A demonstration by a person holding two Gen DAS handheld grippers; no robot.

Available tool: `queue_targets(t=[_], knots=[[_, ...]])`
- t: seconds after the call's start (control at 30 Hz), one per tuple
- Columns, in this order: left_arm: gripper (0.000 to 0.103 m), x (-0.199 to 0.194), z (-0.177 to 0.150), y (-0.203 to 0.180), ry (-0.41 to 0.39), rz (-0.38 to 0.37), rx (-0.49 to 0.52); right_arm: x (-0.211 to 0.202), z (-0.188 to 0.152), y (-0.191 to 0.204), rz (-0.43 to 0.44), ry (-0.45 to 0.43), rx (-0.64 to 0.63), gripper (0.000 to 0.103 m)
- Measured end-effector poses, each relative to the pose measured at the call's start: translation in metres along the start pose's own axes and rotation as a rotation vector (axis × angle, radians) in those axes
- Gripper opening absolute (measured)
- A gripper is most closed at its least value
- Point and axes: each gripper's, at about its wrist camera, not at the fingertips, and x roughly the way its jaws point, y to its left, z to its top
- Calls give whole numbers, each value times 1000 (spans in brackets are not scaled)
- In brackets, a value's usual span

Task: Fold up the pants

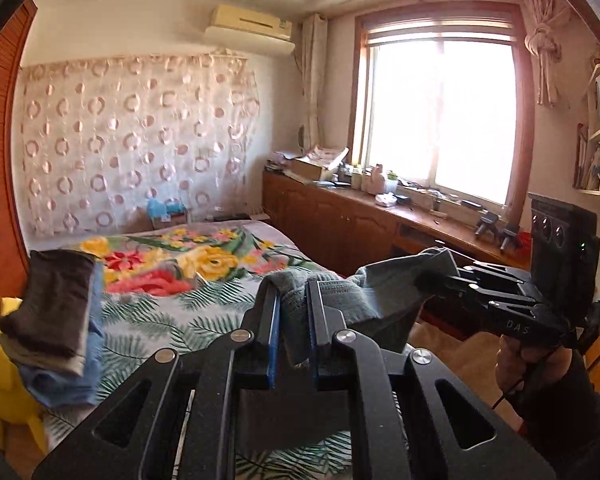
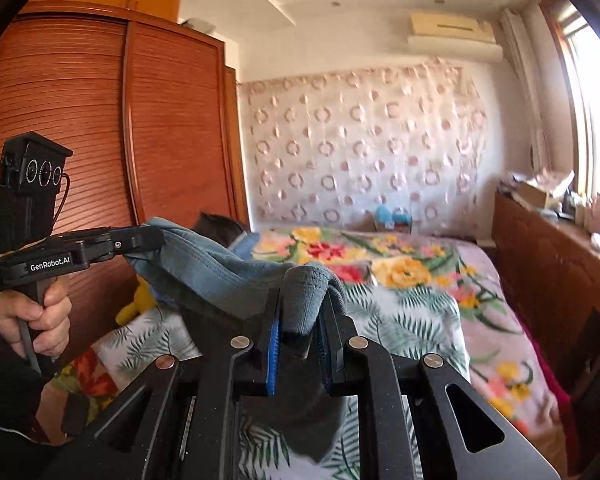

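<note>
I hold grey-blue pants (image 1: 364, 300) in the air above the floral bed (image 1: 172, 308), stretched between both grippers. My left gripper (image 1: 294, 292) is shut on one bunched edge of the pants. My right gripper (image 1: 448, 280) is shut on the other end, at the right in the left wrist view. In the right wrist view, my right gripper (image 2: 302, 312) pinches a grey fold of the pants (image 2: 220, 272), and my left gripper (image 2: 148, 242) grips the far end at the left. The rest of the pants hangs down below, mostly hidden.
A pile of folded clothes (image 1: 56, 312) lies at the bed's left edge beside a yellow plush toy (image 1: 4, 384). A wooden wardrobe (image 2: 100, 128) stands at the left. A low wooden cabinet (image 1: 340, 224) with clutter runs under the window (image 1: 440, 116) at the right.
</note>
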Motion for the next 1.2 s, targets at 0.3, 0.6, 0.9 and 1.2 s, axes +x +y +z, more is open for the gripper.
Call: queue_targets(t=[0.3, 0.6, 0.9, 1.2], knots=[[12, 62, 10, 59, 33, 89, -52, 74, 6, -31, 11, 41, -5, 16], [12, 91, 57, 78, -61, 187, -20, 160, 76, -33, -97, 1, -48, 16], [12, 91, -59, 67, 186, 141, -18, 184, -6, -14, -25, 185, -24, 16], [12, 69, -129, 56, 299, 122, -106, 162, -66, 3, 84, 318, 24, 16]])
